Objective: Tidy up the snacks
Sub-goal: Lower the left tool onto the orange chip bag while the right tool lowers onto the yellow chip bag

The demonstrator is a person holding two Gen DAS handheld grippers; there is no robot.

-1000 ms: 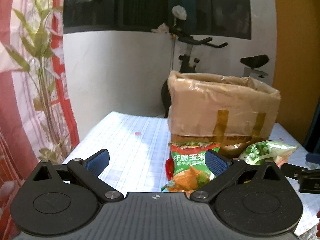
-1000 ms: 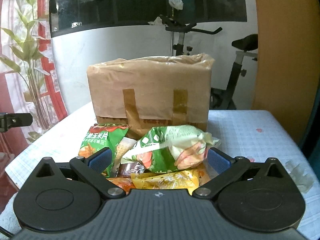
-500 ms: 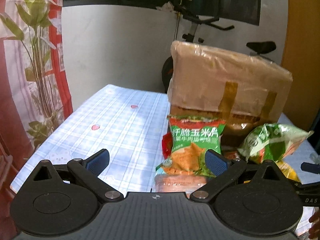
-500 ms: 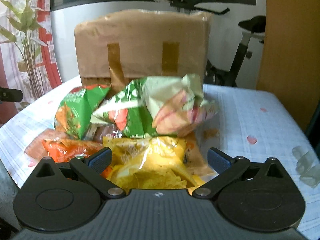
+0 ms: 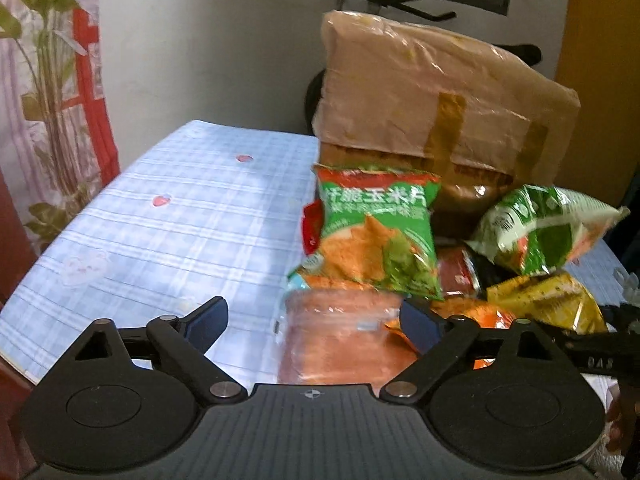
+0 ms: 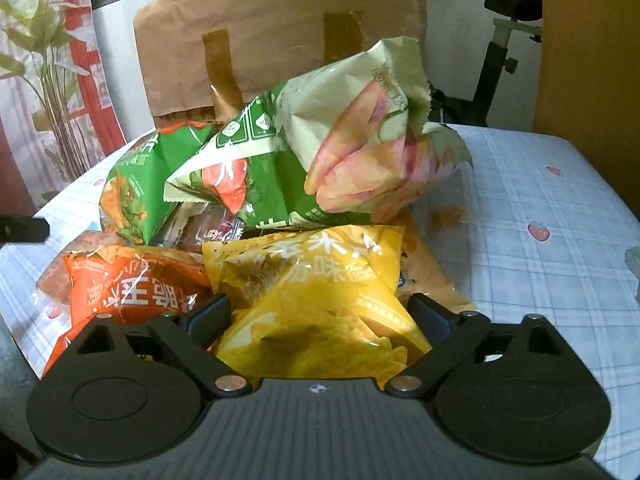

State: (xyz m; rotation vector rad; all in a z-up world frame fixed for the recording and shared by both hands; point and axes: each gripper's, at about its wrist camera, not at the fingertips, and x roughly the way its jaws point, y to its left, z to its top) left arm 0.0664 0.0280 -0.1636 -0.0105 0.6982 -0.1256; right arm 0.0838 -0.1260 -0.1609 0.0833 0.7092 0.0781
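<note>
Snacks lie heaped on the tabletop against a taped brown box. Right tool is closing around the yellow bag, left tool around a pinkish packet; slippery film could squirt free and topple the pile.

The right gripper is closing its jaws around a yellow snack bag, which is lying between its blue pads. An orange bag is sitting just left of it. Two green bags are leaning behind, against a taped brown box, on a checked tablecloth.
</note>
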